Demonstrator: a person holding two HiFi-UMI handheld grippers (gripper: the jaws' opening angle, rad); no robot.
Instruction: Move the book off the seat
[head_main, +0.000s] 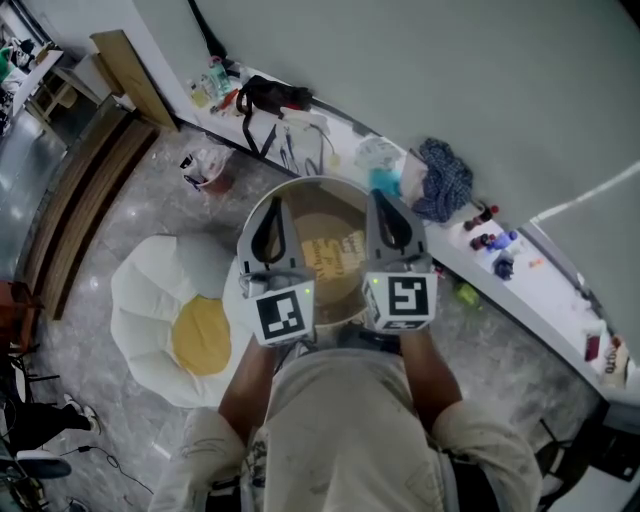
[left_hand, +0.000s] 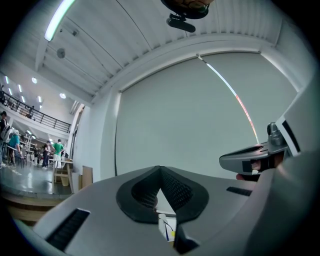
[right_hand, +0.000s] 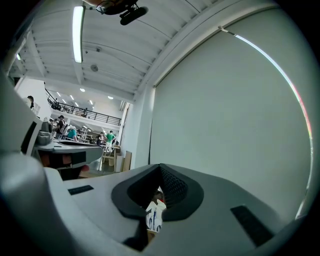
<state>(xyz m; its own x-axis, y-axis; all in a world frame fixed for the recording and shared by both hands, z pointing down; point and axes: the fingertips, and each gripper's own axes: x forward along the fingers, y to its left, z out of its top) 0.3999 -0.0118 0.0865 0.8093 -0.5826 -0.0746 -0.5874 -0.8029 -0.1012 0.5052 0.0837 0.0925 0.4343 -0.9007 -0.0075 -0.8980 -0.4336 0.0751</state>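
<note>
Tan book (head_main: 335, 255) lies flat on the round seat (head_main: 300, 186); I hold the left gripper (left_hand: 160, 171) flanking it on the left, clenched, jaws tip to tip; right gripper (right_hand: 161, 171) flanks it on the right, clenched the same way; both point level at the grey wall (left_hand: 190, 125).

floor (head_main: 140, 212): glossy polished stone | cushion (head_main: 150, 290): soft matt cloth | book (head_main: 335, 255): matt brown paper cover | counter (head_main: 545, 285): smooth white
</note>
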